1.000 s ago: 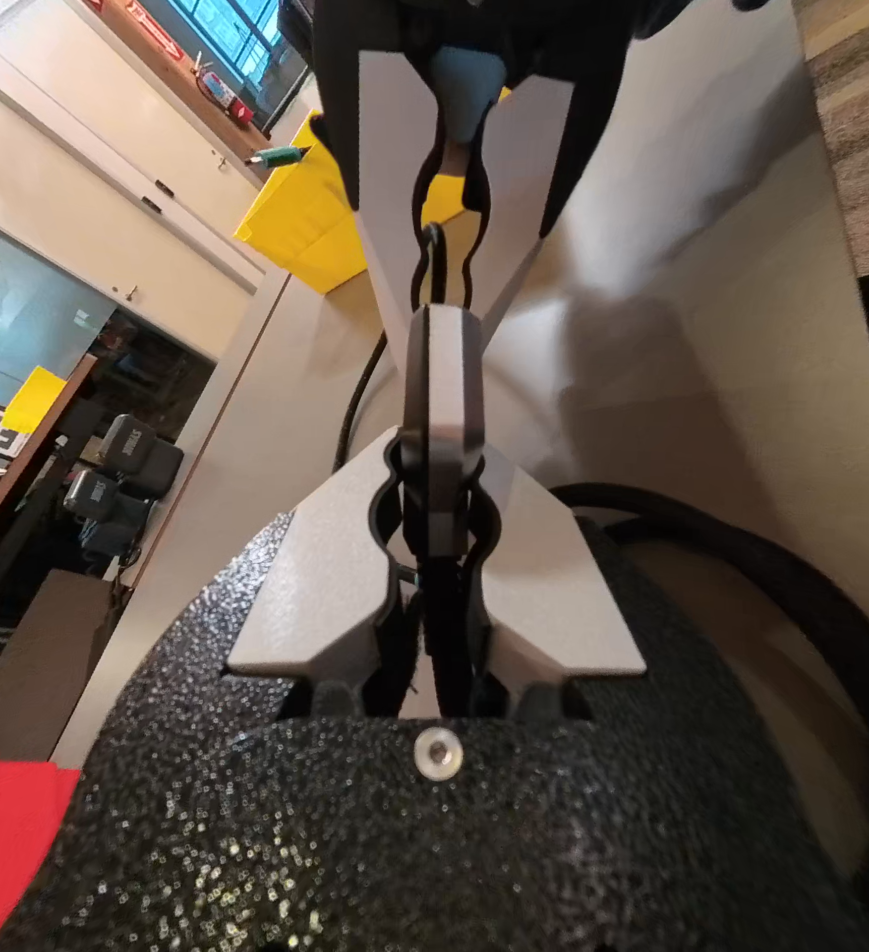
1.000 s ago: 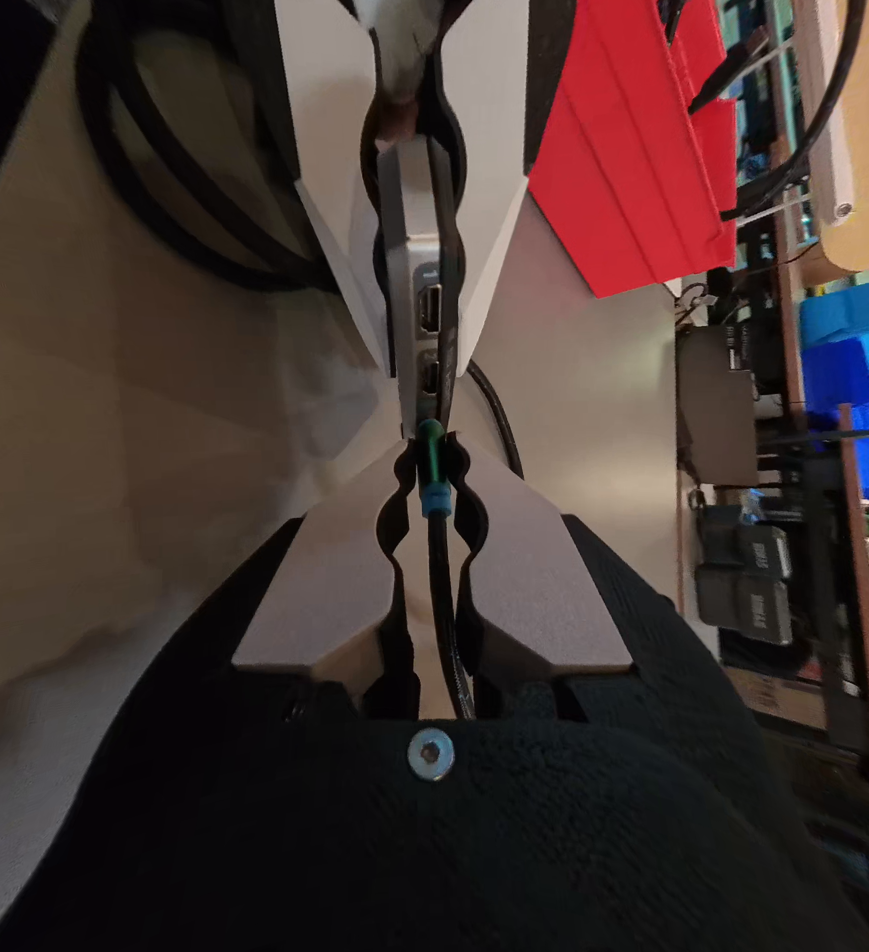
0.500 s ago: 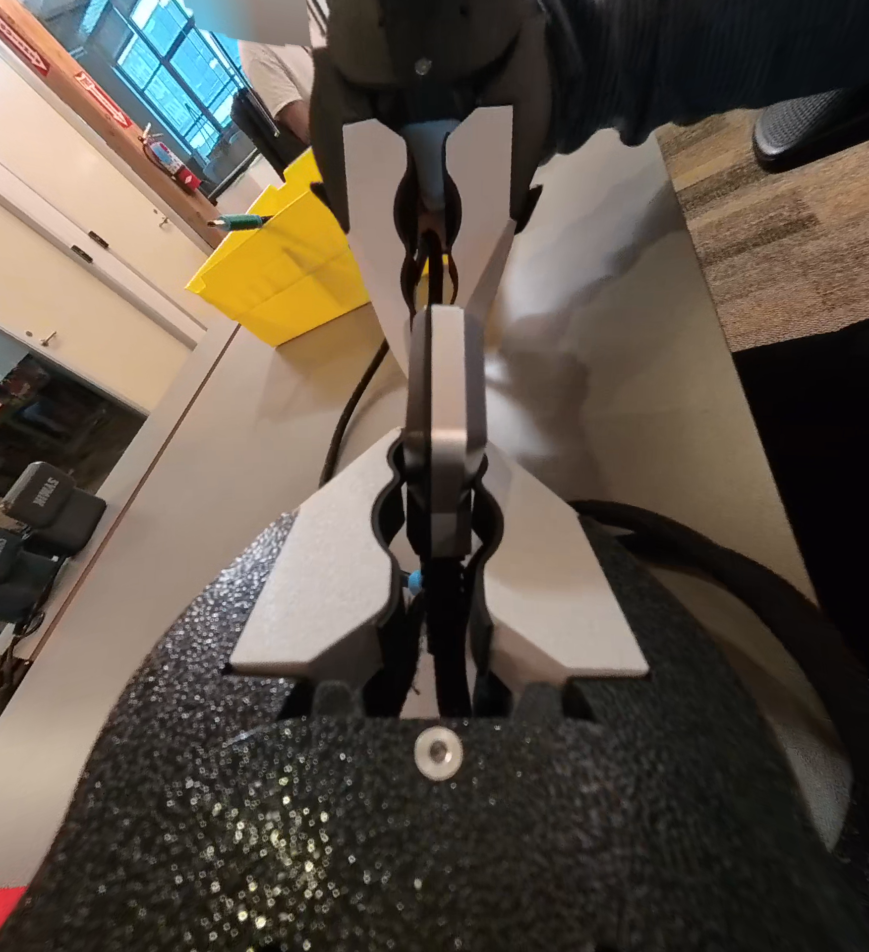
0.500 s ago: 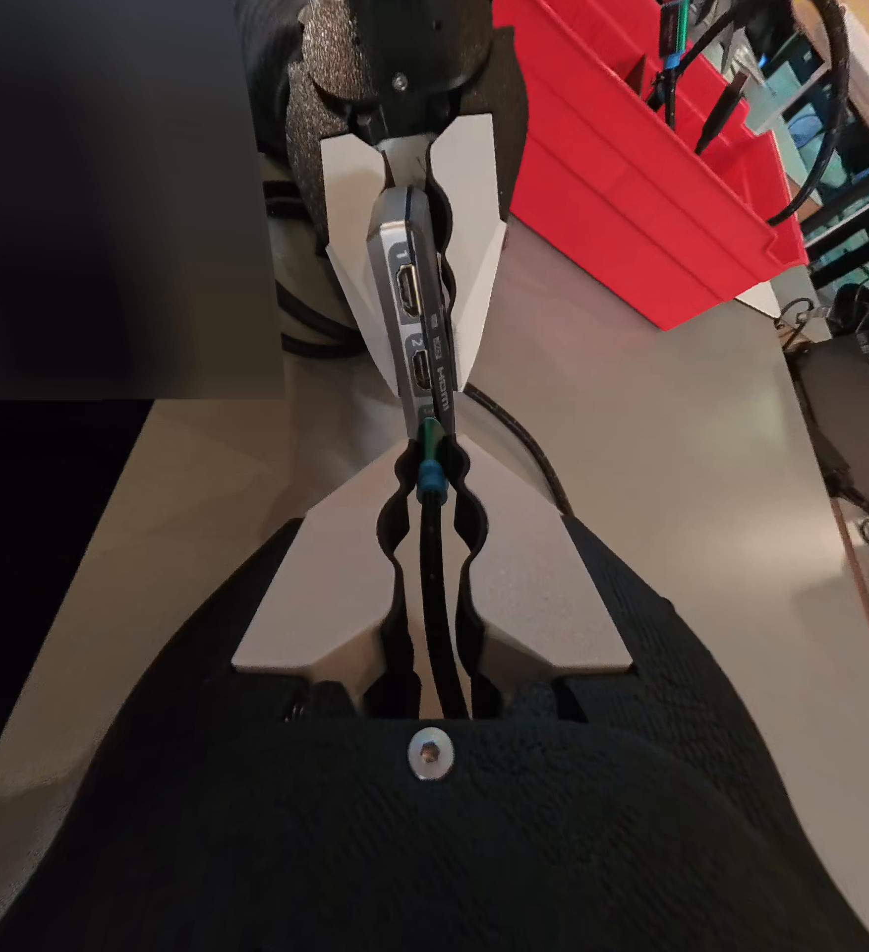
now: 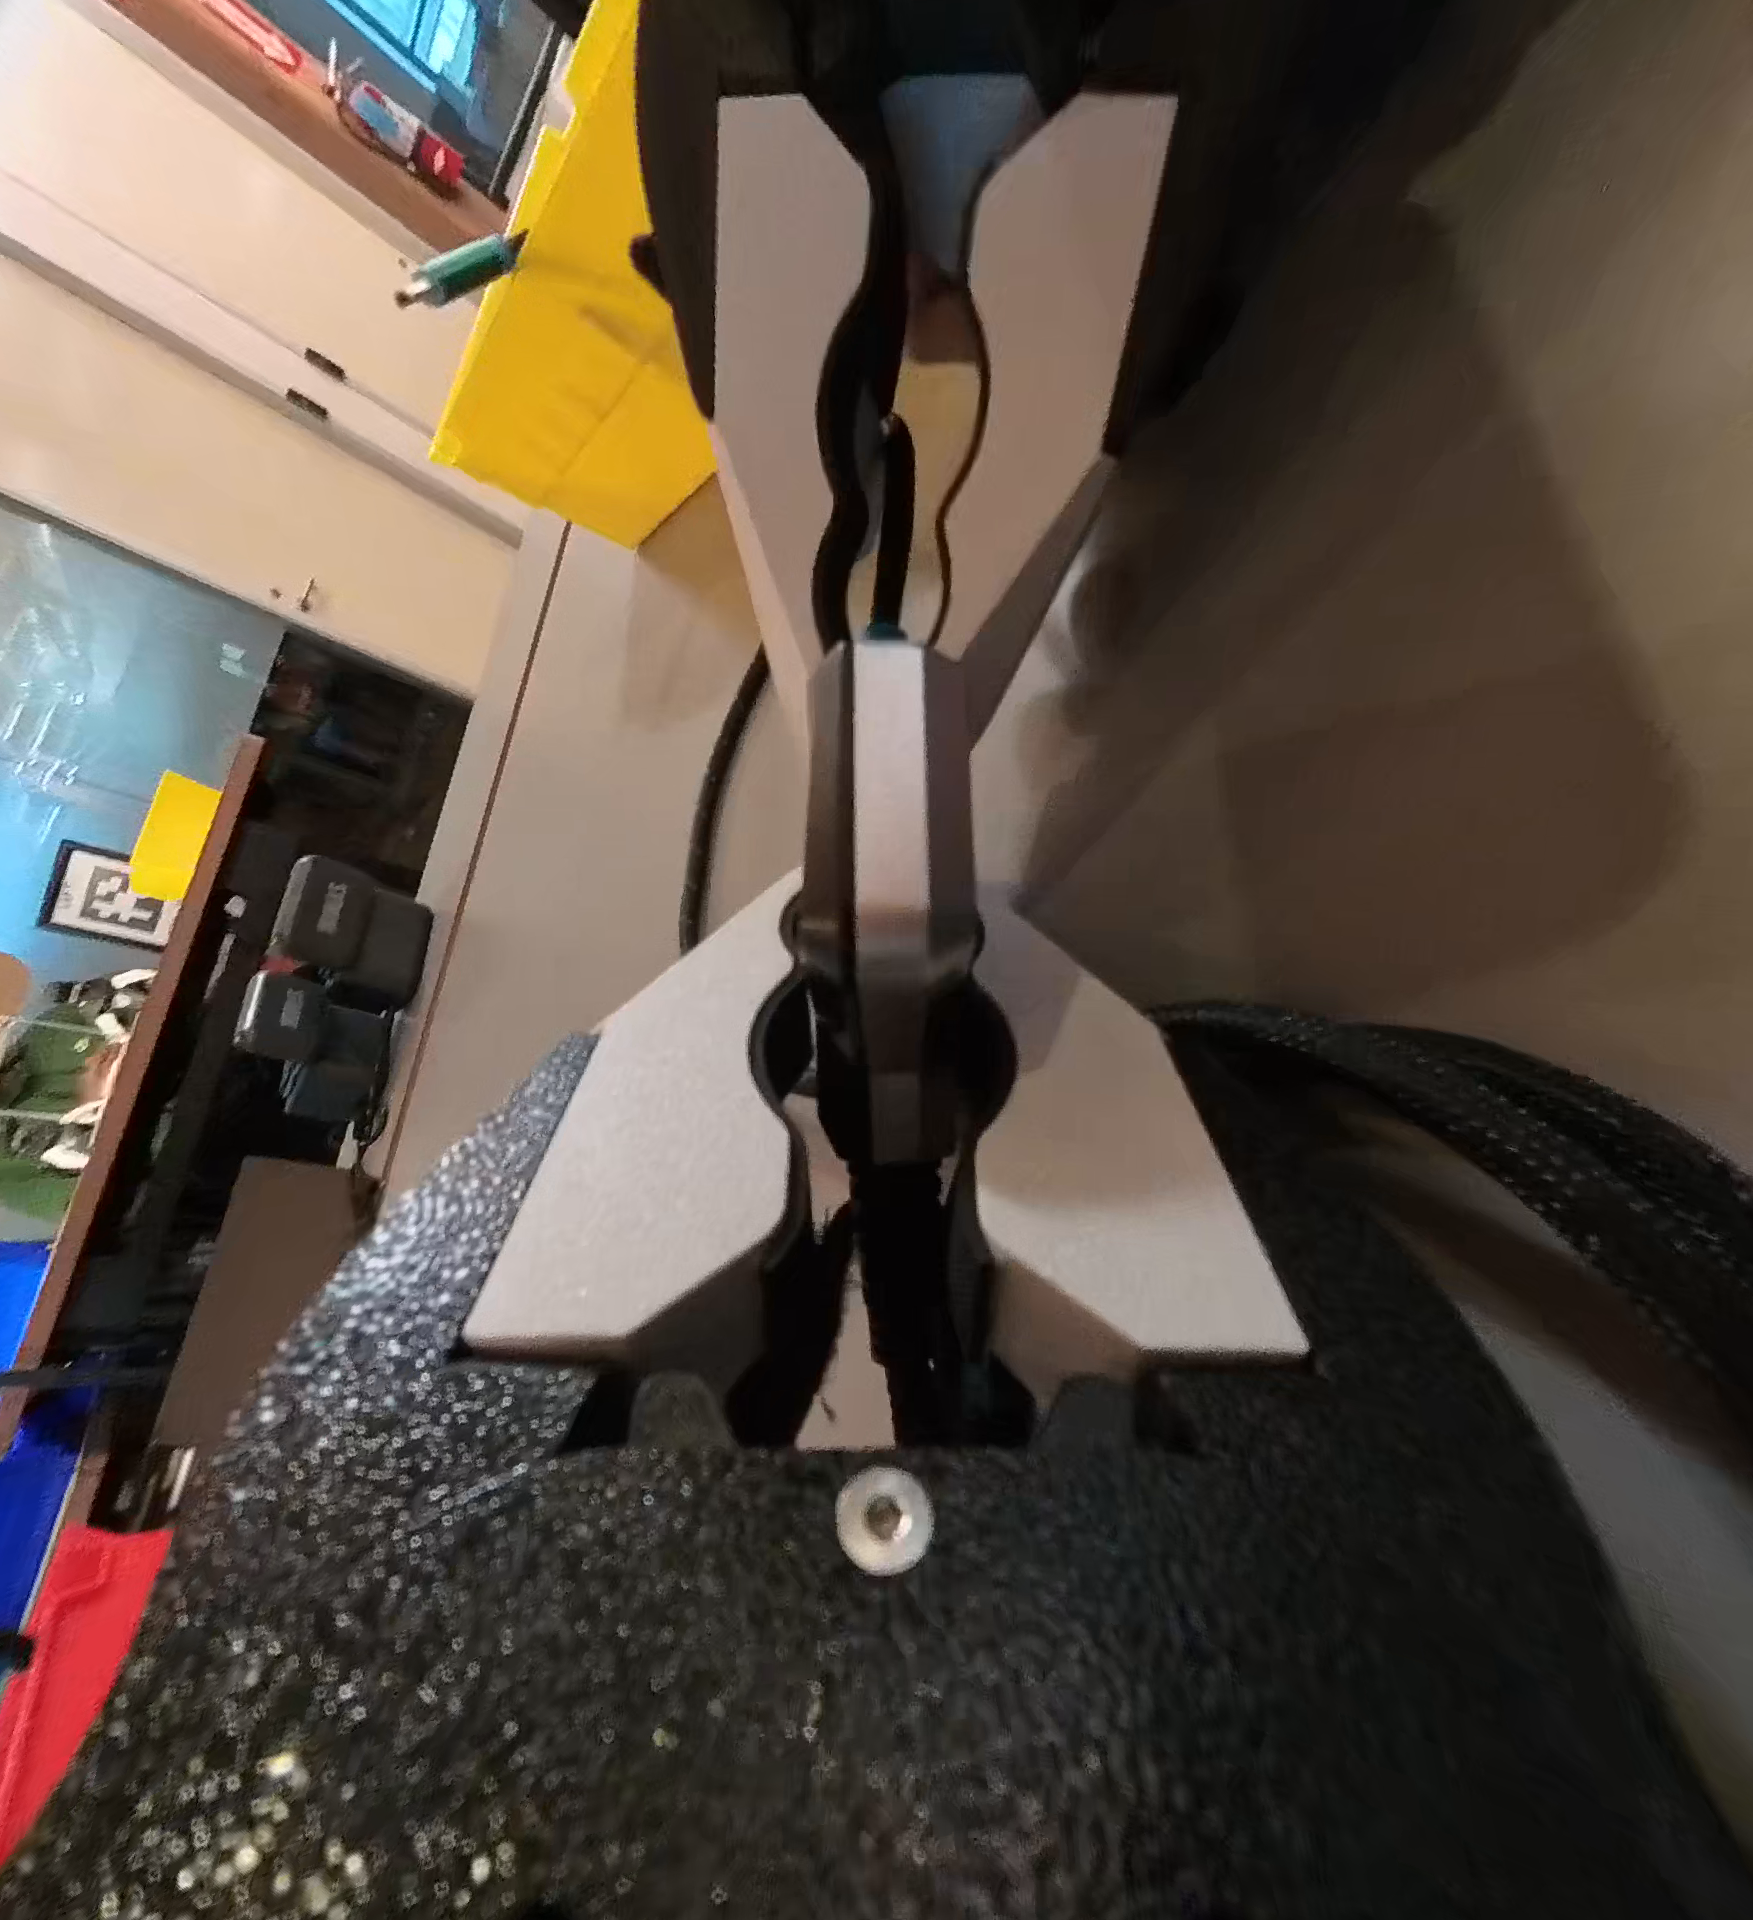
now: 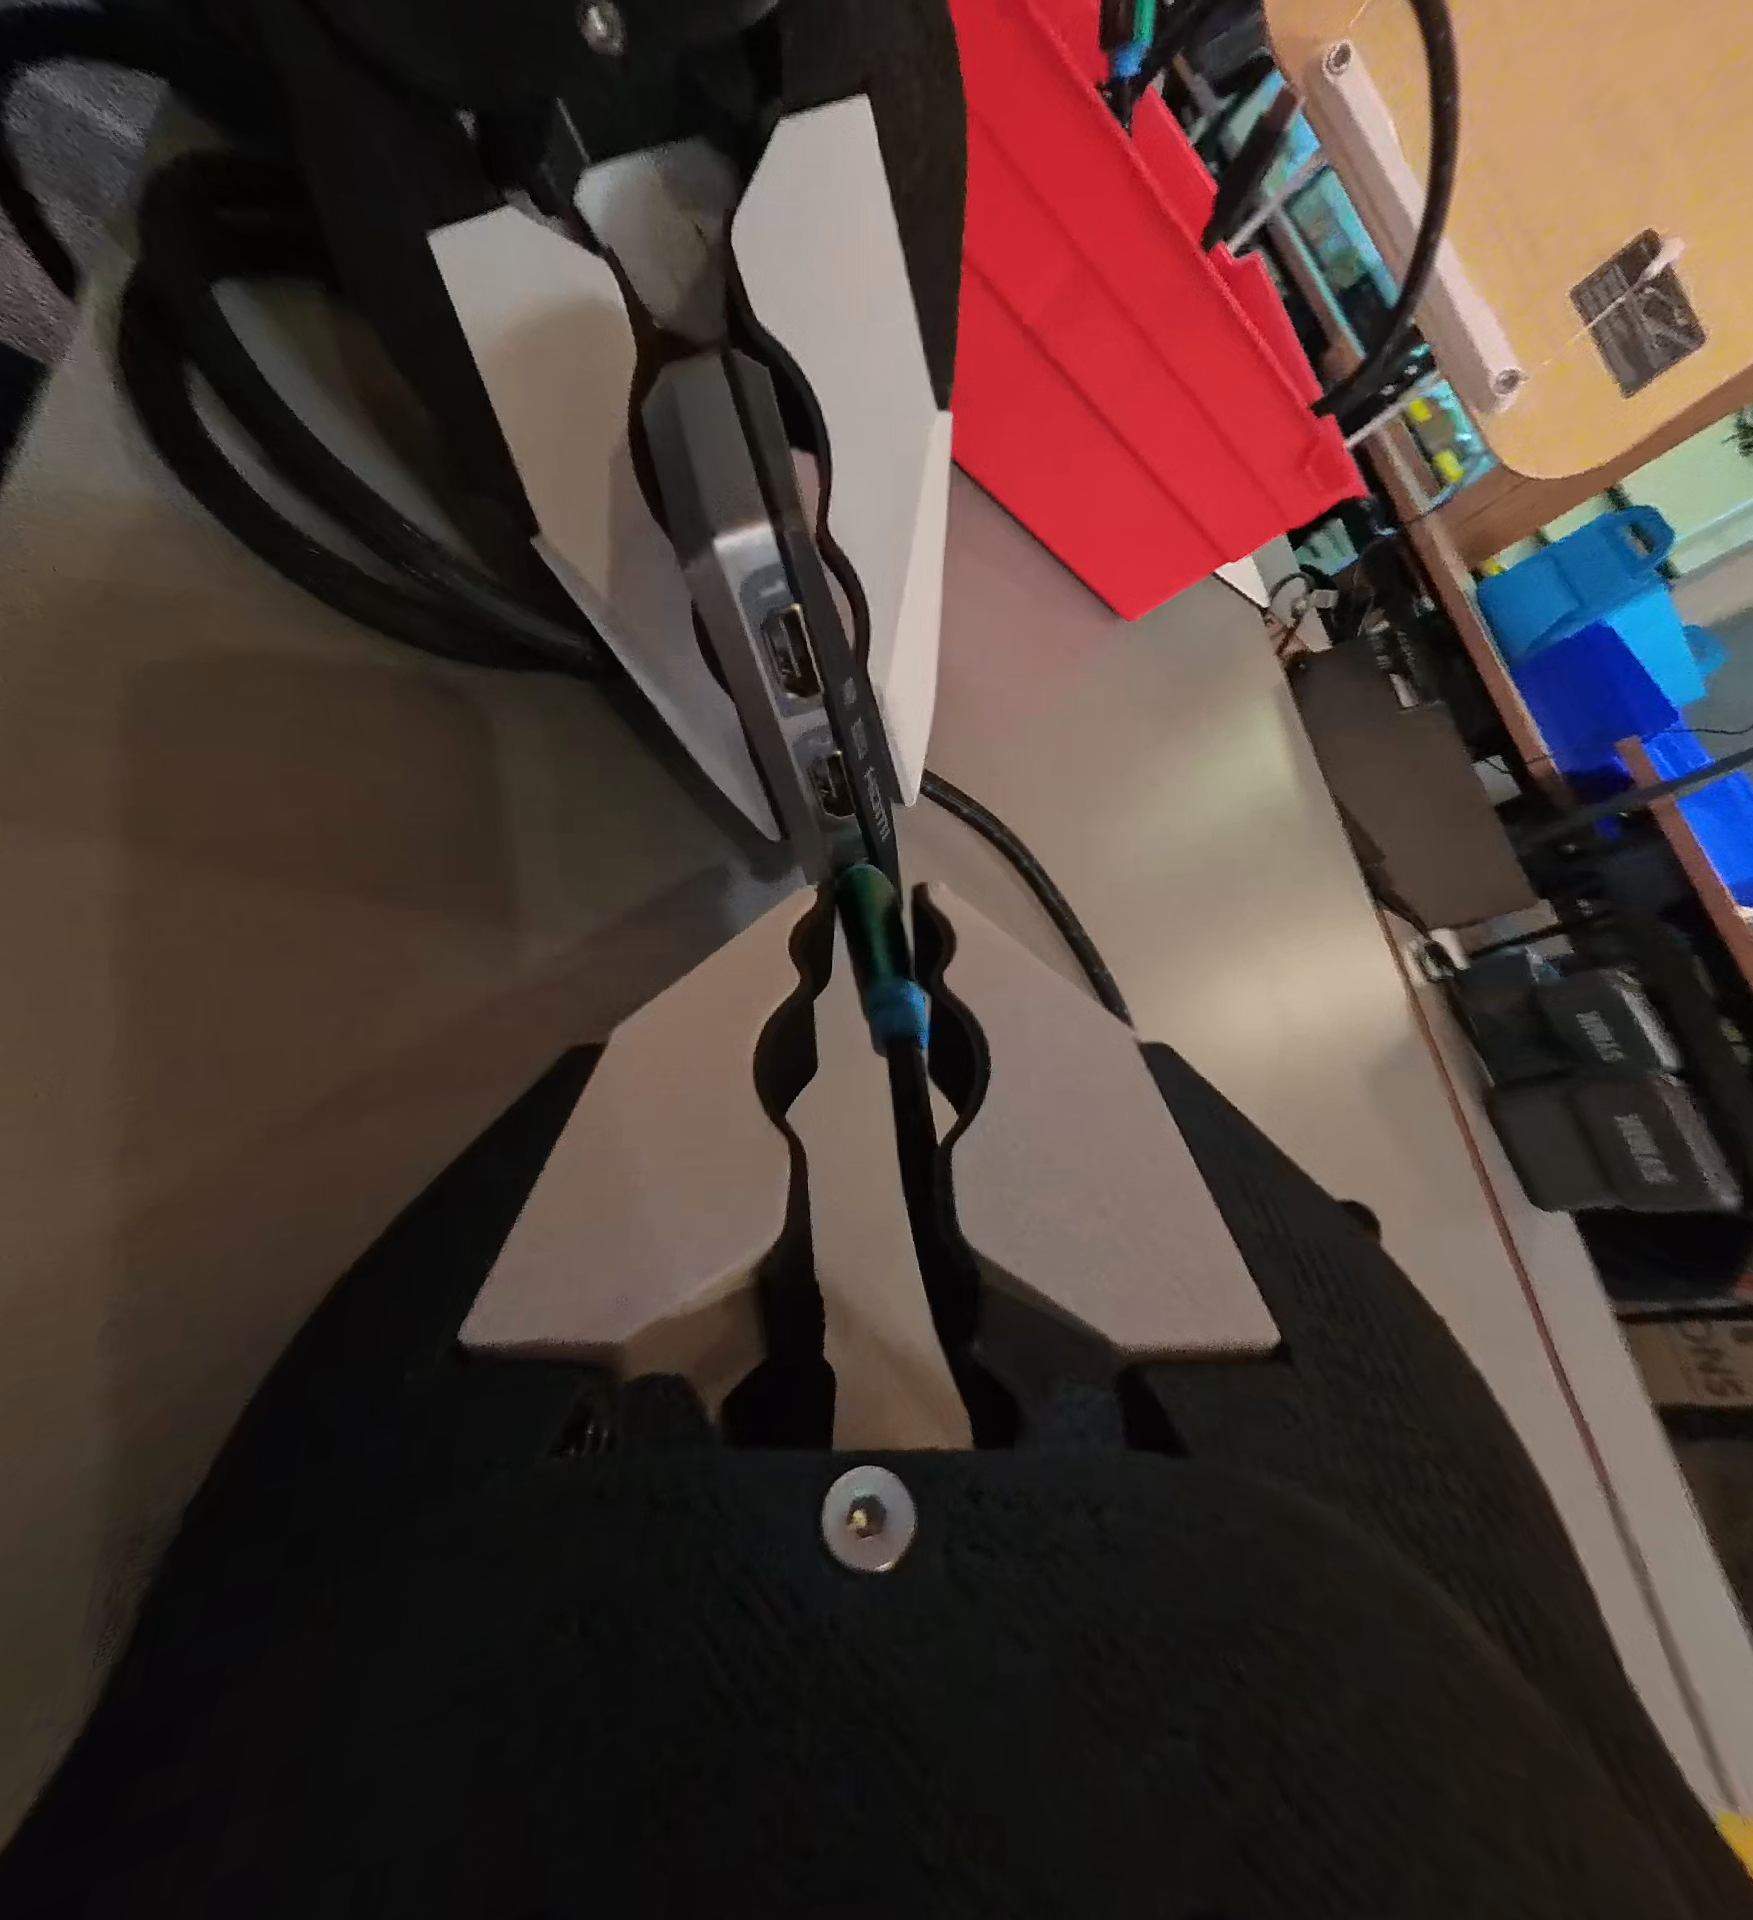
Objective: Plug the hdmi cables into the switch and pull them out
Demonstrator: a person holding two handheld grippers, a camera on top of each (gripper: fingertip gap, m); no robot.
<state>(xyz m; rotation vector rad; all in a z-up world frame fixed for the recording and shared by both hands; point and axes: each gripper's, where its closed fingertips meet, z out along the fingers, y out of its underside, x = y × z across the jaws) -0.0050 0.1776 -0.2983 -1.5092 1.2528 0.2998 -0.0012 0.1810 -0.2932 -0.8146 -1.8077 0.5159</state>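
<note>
Beige bench (image 6: 228, 831) below. Left claw (image 5: 887, 935) clamps switch (image 5: 887, 831); right claw (image 6: 867, 914) pinches cable plug (image 6: 877, 956) at its end; two ports (image 6: 789, 655) empty, insertion likely unfinished.

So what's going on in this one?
A person works two handheld claws above a table. The left claw is shut on a grey HDMI switch. The right claw grips a cable by its green plug, whose tip sits at the switch's end. Whether it is seated is unclear. Two side ports are empty.
</note>
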